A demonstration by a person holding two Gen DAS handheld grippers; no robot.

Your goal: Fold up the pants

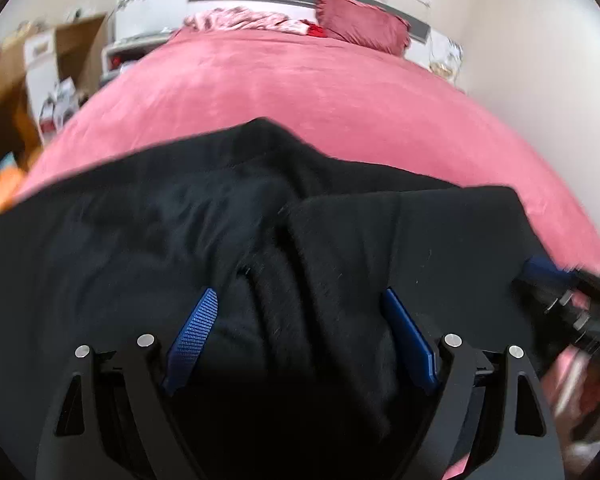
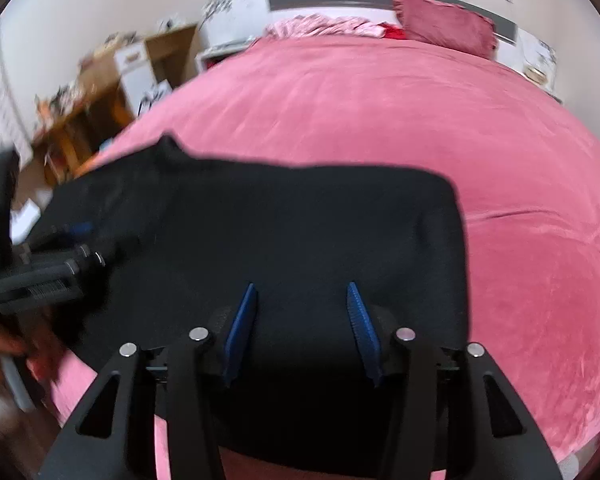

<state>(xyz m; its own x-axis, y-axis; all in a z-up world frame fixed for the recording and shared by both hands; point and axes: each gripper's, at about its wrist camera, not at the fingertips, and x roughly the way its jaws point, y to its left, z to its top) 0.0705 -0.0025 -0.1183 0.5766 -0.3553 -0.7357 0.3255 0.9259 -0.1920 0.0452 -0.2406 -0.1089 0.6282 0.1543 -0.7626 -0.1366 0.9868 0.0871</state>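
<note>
Black pants (image 1: 140, 240) lie spread across the near side of a pink bed cover (image 1: 320, 100). My left gripper (image 1: 299, 292) hangs just above them, open wide, with a bunched ridge of black cloth between its blue fingers (image 1: 198, 328), which do not press on it. In the right wrist view the pants (image 2: 300, 220) look flatter, with a squared edge toward the right. My right gripper (image 2: 302, 286) is open over that end, its pads apart above the cloth. Each tool shows blurred at the edge of the other's view.
A dark pink pillow (image 1: 364, 22) and a crumpled patterned cloth (image 1: 240, 18) lie at the headboard end. Wooden shelves and cardboard boxes (image 2: 100, 92) crowd the floor to the left of the bed. Bare pink cover (image 2: 420, 120) stretches beyond and right of the pants.
</note>
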